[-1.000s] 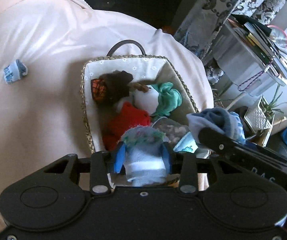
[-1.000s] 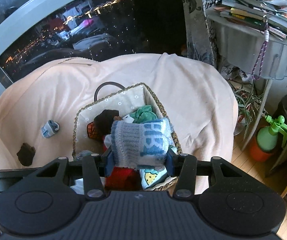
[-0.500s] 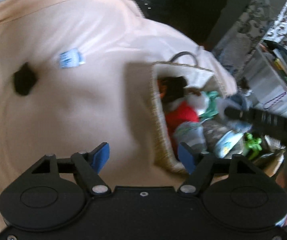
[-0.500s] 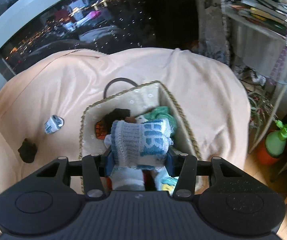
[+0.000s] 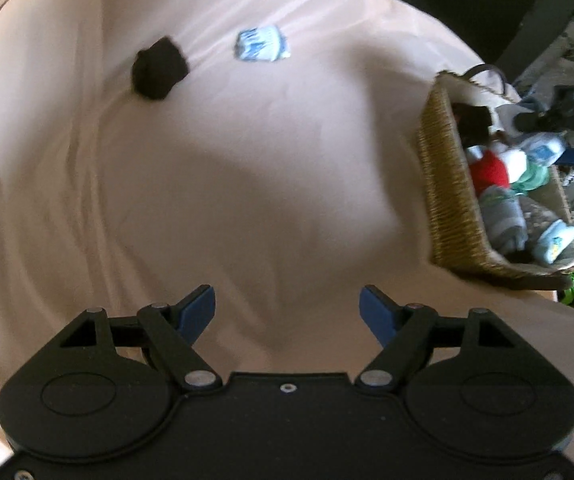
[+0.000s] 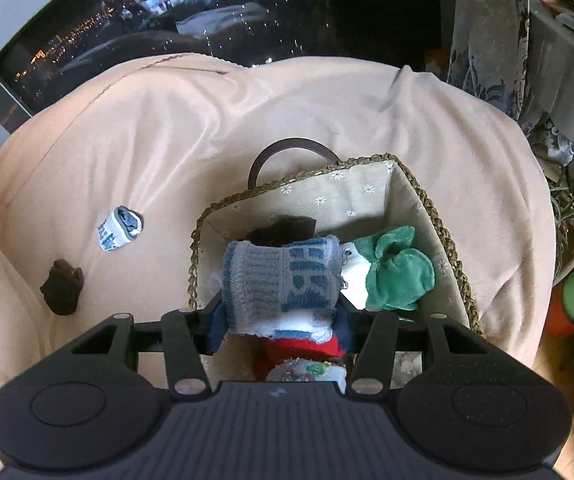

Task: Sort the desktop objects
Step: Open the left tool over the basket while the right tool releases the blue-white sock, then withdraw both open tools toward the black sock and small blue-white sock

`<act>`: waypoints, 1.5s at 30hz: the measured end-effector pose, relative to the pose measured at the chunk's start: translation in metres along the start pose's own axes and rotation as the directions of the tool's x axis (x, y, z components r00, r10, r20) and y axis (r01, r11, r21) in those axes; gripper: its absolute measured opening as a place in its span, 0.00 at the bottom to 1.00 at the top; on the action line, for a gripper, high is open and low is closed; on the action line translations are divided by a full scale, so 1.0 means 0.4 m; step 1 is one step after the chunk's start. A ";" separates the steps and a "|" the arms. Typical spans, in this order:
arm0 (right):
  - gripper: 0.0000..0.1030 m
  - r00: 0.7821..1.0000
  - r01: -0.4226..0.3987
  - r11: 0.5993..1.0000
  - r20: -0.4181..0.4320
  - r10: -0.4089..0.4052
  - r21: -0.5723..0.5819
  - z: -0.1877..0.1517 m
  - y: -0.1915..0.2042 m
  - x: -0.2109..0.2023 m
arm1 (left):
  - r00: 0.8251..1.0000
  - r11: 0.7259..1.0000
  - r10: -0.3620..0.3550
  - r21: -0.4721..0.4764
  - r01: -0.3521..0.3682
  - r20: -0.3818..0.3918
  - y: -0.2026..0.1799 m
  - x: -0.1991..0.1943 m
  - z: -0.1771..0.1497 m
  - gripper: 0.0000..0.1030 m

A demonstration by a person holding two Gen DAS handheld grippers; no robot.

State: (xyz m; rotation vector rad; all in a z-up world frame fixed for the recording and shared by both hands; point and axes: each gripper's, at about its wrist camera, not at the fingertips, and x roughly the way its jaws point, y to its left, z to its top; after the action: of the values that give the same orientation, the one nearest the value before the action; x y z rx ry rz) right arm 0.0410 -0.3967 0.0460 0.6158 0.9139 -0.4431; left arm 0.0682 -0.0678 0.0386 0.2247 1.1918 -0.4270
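A rolled grey-and-blue knitted sock (image 6: pixel 283 280) sits pinched between the jaws of the right gripper (image 6: pixel 281 322), held just above the open wicker basket (image 6: pixel 451 240). Inside the basket lie a green plush toy (image 6: pixel 397 270), a red item (image 6: pixel 307 348) and a dark brown item (image 6: pixel 287 228), with a grey sock roll (image 5: pixel 503 216) near the basket's near end in the left wrist view. The basket stands on a bench draped in a peach cloth (image 6: pixel 207 128). The left gripper (image 5: pixel 287 308) hangs over bare cloth to the left of the basket, its jaws spread wide and holding nothing. Farther out on the cloth, well apart from the basket, a small white-and-blue sock roll (image 5: pixel 261 44) lies near a dark brown lump (image 5: pixel 159 68).
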 end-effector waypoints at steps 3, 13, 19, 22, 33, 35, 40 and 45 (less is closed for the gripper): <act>0.54 1.000 -0.012 1.000 -0.013 0.012 0.014 0.012 0.003 -0.001 | 1.000 1.000 0.008 -0.017 -0.008 -0.015 0.022 0.012 -0.006 0.73; 0.82 0.999 0.007 0.998 -0.048 -0.010 -0.067 0.043 0.074 -0.033 | 0.999 0.999 0.027 -0.034 -0.028 -0.023 0.065 0.032 -0.017 0.73; 0.99 0.997 0.057 0.965 -0.043 -0.071 -0.255 0.030 0.224 -0.044 | 0.998 0.997 0.063 -0.044 -0.064 -0.017 0.104 0.040 -0.016 0.73; 0.99 0.997 0.069 0.939 0.009 -0.071 -0.338 0.007 0.310 -0.040 | 0.995 0.993 0.104 -0.061 -0.104 -0.011 0.132 0.048 -0.018 0.73; 0.98 0.989 -0.013 0.878 -0.138 -0.061 -0.478 -0.158 0.503 0.194 | 0.978 0.964 0.209 -0.172 -0.203 0.013 0.271 0.101 -0.013 0.73; 0.98 0.983 0.034 0.879 -0.140 -0.114 -0.476 -0.187 0.515 0.246 | 0.976 0.958 0.218 -0.195 -0.211 0.012 0.295 0.116 -0.009 0.73; 0.94 0.950 0.076 0.887 -0.237 -0.203 -0.456 -0.226 0.510 0.368 | 0.972 0.947 0.231 -0.235 -0.217 0.033 0.334 0.128 0.013 0.73; 0.97 0.935 0.077 0.882 -0.273 -0.226 -0.466 -0.282 0.457 0.429 | 0.959 0.938 0.272 -0.246 -0.245 0.080 0.365 0.133 0.088 0.73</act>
State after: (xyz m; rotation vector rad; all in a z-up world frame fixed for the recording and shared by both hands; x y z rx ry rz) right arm 0.1760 -0.2027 -0.0941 0.1874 1.3366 -0.2583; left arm 0.1778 0.0391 -0.0063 0.1483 1.0729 -0.0645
